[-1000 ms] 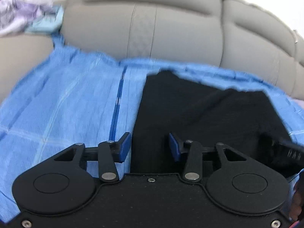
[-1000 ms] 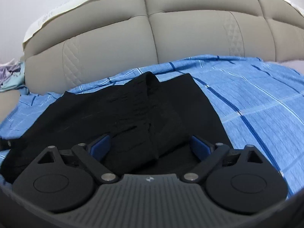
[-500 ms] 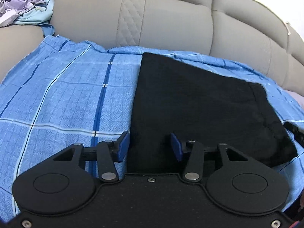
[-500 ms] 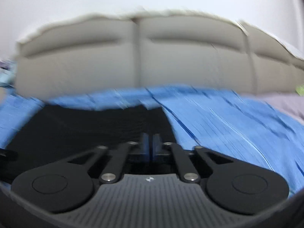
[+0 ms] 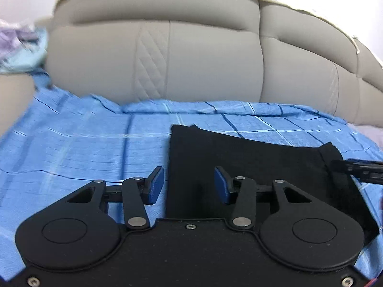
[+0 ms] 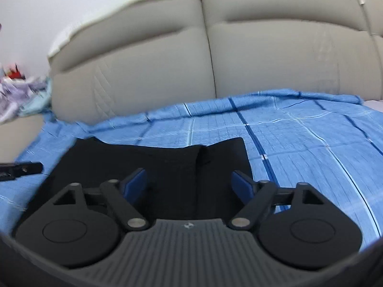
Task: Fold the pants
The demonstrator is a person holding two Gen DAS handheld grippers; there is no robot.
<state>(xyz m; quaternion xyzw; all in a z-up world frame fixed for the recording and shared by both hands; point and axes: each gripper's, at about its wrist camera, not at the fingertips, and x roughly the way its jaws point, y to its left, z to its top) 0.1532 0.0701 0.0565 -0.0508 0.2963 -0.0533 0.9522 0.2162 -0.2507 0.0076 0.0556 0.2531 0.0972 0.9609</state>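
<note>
1. My left claw [image 5: 189, 186] covers the near end of the black pants [image 5: 251, 162], so I cannot see how far the cloth runs under me; in my right view the near edge is hidden the same way behind my right claw [image 6: 189, 186].
2. Both views are soft with blur, and the pile of clothes [image 6: 21, 93] far off to the left is only a smear of purple and pale blue.
3. At the right rim of my left view a dark bar comes in over the pants; I take it for part of my right claw, but it is cut off. A matching black piece enters my right view at its left rim.
4. My left claw sits low, pointing at the headboard [image 5: 191, 55], fingers apart with nothing between them; its left pad [image 5: 155, 184] is over the blue sheet [image 5: 83, 148], its right pad over the pants, so the pants' left edge runs between them.
5. My right claw is also spread wide and holds nothing, both pads over black cloth.
6. The pants lie folded and flat on the bed's sheet, a crease or overlap running down their right part in my right view.
7. Bare sheet lies left of the pants, right of them, and between them and the headboard.
</note>
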